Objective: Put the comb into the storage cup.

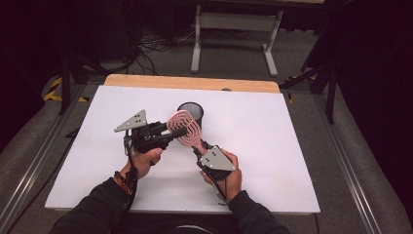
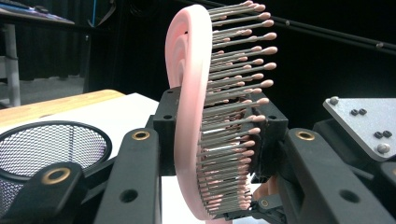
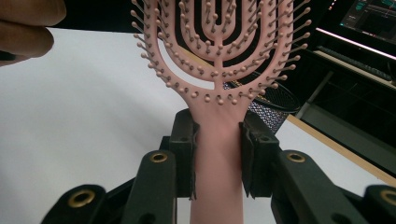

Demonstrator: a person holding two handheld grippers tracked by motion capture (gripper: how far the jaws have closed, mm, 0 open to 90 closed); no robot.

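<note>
Two-gripper hold on a pink hairbrush above the table.

We are clamping the right gripper (image 3: 217, 154) on the hairbrush (image 1: 185, 127) handle; the left gripper (image 2: 212, 140) is apparently pinching its head. We are advising a steady grip while lining it up with the mesh cup (image 1: 191, 113) just behind.

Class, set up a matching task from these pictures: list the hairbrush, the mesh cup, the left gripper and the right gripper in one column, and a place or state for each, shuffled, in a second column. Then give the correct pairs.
Column one:
1. hairbrush
2. mesh cup
3. left gripper
4. right gripper

Column two:
A. clamped on the pink handle
B. black, standing on the white table behind the brush
C. pink, held off the table
D. jaws on either side of the bristled head

Pairs: 1-C, 2-B, 3-D, 4-A
</note>
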